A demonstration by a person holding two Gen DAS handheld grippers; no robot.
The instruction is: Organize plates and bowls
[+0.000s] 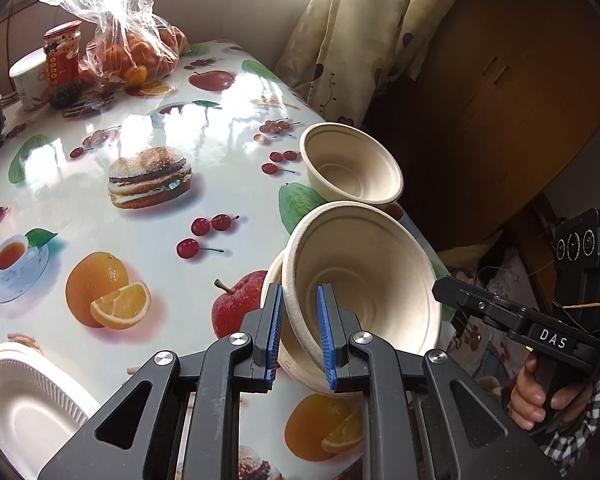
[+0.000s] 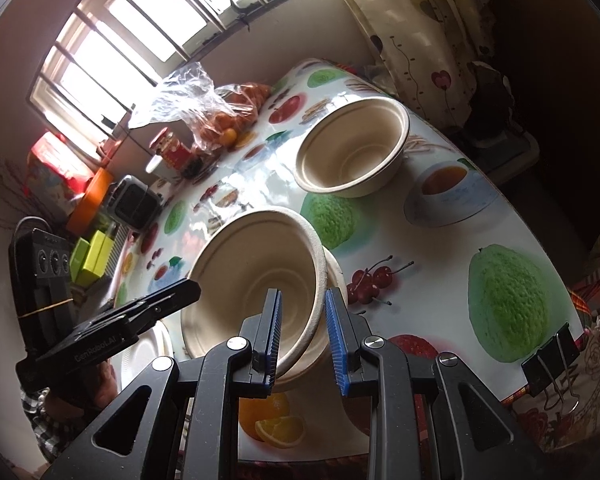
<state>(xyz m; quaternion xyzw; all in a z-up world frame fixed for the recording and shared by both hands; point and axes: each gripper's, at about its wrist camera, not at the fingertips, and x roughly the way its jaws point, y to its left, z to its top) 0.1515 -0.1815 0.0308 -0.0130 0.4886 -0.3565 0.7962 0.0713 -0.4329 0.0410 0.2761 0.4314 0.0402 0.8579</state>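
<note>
Two beige moulded-fibre bowls are in play here. The near beige fibre bowl point(image 1: 364, 280) is tipped on its side with its opening facing away from both cameras. It looks nested into a second bowl of the same kind point(image 1: 274, 280), whose rim peeks out behind it.

The left gripper point(image 1: 298, 330) has its blue-padded fingers point(image 1: 325, 328) clamped on the wall of that tilted bowl, one pad inside and one outside. In the right wrist view the right gripper point(image 2: 305, 338) also has the rim of the same bowl between its fingers, with the left pad against the inside. There's a visible gap on the outer side, so I can't say from the picture how firmly it pinches, but the fingers sit nearly closed.

Farther back on the glossy fruit-print surface point(image 1: 148, 220) another beige fibre bowl point(image 1: 352, 166) sits upright near the right edge, apart from the held one. A white ribbed foam plate point(image 1: 24, 400) lies at the near left corner.

At the far end there's a clear plastic bag of oranges point(image 1: 132, 40), a red-labelled glass jar point(image 1: 62, 64) and a white paper cup point(image 1: 28, 78) beside it. A black binder clip point(image 2: 552, 364) grips the cloth at the near right edge.
</note>
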